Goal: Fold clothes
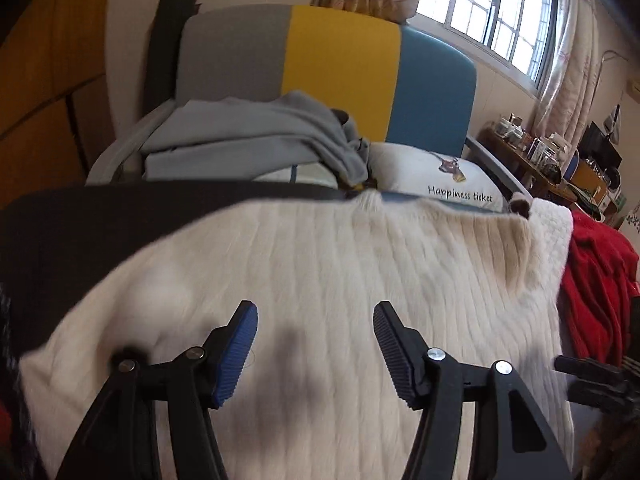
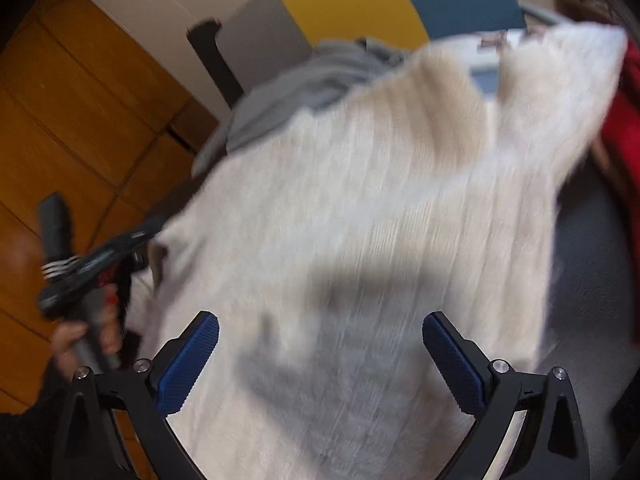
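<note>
Hovering over a cream ribbed sweater (image 1: 320,280), the left gripper (image 1: 316,320) has its jaws wide apart, gripping nothing. The right gripper (image 2: 320,336) is likewise spread wide above the same sweater. The sweater lies flat on a dark surface (image 1: 80,232), whose bare strip shows along the sweater's left and far edges. A red garment (image 1: 596,280) lies against its right edge. Farther off, a pile of grey clothes (image 1: 248,140) sits beside a white pillow (image 1: 432,176) reading "Happiness ticket", before a grey, yellow and blue headboard (image 1: 340,48).
</note>
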Demonstrator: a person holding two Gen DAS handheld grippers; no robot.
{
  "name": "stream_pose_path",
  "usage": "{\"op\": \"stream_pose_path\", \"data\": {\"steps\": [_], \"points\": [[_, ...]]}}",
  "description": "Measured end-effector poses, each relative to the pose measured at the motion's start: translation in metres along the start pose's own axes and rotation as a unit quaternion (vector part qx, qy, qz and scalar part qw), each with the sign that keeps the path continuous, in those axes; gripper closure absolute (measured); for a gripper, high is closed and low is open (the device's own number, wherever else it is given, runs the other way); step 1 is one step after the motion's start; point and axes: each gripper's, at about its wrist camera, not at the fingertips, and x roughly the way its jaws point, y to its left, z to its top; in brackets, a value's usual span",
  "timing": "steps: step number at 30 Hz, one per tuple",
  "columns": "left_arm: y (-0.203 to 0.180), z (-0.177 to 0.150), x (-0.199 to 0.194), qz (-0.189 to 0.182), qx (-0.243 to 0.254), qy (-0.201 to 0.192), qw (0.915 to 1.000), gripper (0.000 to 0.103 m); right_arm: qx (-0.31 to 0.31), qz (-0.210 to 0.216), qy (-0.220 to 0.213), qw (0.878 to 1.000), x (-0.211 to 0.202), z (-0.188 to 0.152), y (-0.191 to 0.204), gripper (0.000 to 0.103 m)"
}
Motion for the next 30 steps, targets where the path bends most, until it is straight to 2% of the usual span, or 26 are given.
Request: {"op": "stream_pose_path", "data": {"steps": [2, 6, 10, 11, 15, 22, 25, 28, 30], "points": [[-0.003, 0.013, 0.027, 0.018, 0.010, 0.003, 0.9998, 0.041, -0.006, -0.006, -0.018, 1.000, -0.010, 0.018, -0.004, 0.000], [0.011, 0.022, 0.067, 0.051, 0.015, 0.018, 0.9984, 0.041, -0.018, -0.020, -0.012, 1.000, 0.006, 0.047, -0.011, 0.000], [0.039, 0.011, 0.088, 0.085, 0.009, 0.047, 0.9953, 0.041, -0.030, -0.024, 0.009, 0.999, 0.035, 0.061, -0.006, 0.000], [0.049, 0.005, 0.090, 0.092, 0.005, 0.051, 0.9944, 0.037, -0.033, -0.024, 0.016, 0.999, 0.044, 0.063, -0.004, 0.000], [0.082, -0.005, 0.081, 0.103, -0.023, 0.045, 0.9934, 0.036, -0.028, -0.022, 0.048, 0.998, 0.088, 0.057, 0.004, 0.000], [0.121, -0.006, 0.078, 0.130, -0.040, 0.043, 0.9897, 0.033, -0.022, -0.031, 0.004, 0.999, 0.123, 0.057, 0.030, 0.000], [0.132, -0.004, 0.078, 0.140, -0.046, 0.044, 0.9882, 0.032, -0.027, -0.048, -0.012, 0.998, 0.132, 0.057, 0.040, 0.000], [0.134, 0.002, 0.077, 0.155, -0.051, 0.050, 0.9853, 0.033, -0.052, -0.072, -0.008, 0.996, 0.141, 0.058, 0.052, 0.000], [0.128, 0.003, 0.065, 0.173, -0.053, 0.041, 0.9827, 0.039, -0.066, -0.072, 0.003, 0.995, 0.142, 0.060, 0.057, 0.000]]}}
